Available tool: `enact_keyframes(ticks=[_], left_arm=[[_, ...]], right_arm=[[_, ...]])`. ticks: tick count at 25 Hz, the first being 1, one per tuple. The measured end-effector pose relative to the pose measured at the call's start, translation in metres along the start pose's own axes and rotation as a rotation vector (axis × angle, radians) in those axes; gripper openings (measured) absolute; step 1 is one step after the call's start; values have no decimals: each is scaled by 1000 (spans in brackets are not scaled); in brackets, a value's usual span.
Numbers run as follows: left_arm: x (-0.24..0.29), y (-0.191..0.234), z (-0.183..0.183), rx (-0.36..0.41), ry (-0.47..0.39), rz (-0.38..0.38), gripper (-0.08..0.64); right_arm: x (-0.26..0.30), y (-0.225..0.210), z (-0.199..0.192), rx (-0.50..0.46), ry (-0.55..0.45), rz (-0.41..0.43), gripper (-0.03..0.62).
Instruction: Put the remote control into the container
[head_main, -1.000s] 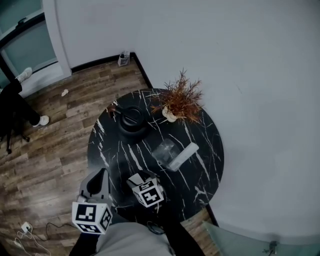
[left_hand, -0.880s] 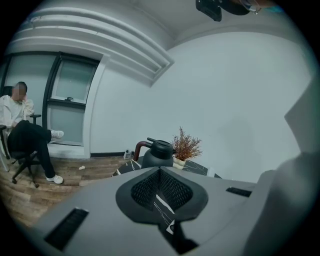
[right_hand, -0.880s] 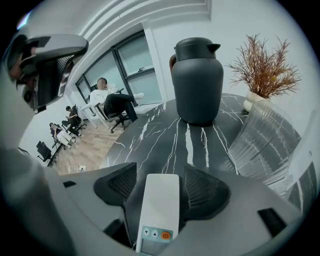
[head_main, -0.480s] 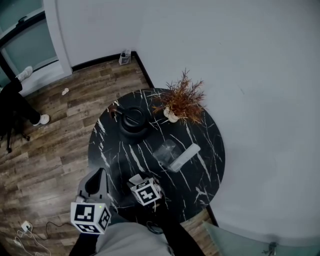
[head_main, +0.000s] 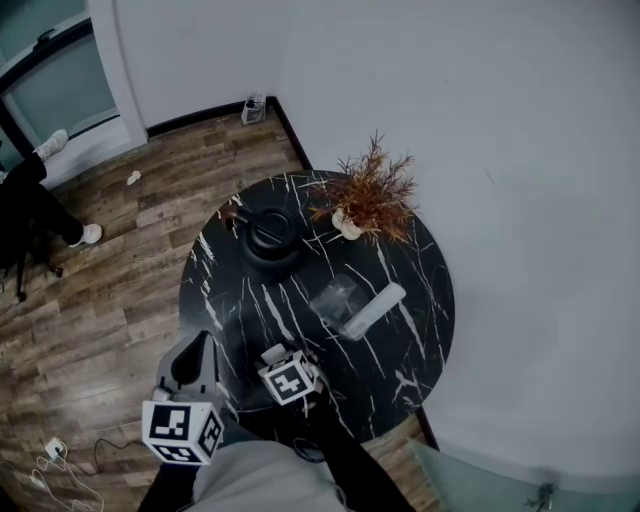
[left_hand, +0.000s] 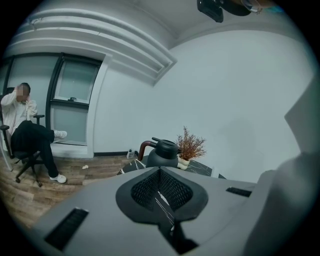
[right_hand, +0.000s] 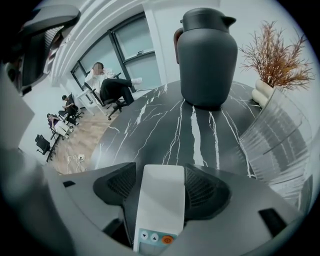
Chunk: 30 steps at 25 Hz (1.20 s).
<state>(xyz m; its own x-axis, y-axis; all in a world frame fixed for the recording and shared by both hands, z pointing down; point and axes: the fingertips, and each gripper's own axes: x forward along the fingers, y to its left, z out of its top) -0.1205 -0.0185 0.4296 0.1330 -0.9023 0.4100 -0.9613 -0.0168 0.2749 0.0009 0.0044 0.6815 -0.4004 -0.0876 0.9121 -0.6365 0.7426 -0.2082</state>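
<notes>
right gripper (right_hand: 161, 172): fingers just opened wide, remote (right_hand: 157, 215) between them, ungripped.
left gripper (left_hand: 161, 189): fingers pressed together, empty.
risk: I squeeze off-centre, remote skids out, hits container (right_hand: 280, 145) right of fingers.

Dim, flat light is filling the room, the windows (left_hand: 75, 92) beyond the left gripper (left_hand: 162, 192) glowing only faintly. Both gripper views are bulging and darkening at their edges, their foregrounds blurring.
</notes>
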Motion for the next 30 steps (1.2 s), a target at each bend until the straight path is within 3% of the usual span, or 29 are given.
enact_keyframes(ticks=[10,25,30], left_arm=[[0,3,-1,-2,5,8,8],[1,-5,2,13,-4,-7,8],[3,-14,5,16,-14,-25,8]], right_arm=[[1,-8,0,-12,41,-78,288],[-6,-9,-2,-42,28,-74,276],[-27,-21,16,-33,-97,-114,275]])
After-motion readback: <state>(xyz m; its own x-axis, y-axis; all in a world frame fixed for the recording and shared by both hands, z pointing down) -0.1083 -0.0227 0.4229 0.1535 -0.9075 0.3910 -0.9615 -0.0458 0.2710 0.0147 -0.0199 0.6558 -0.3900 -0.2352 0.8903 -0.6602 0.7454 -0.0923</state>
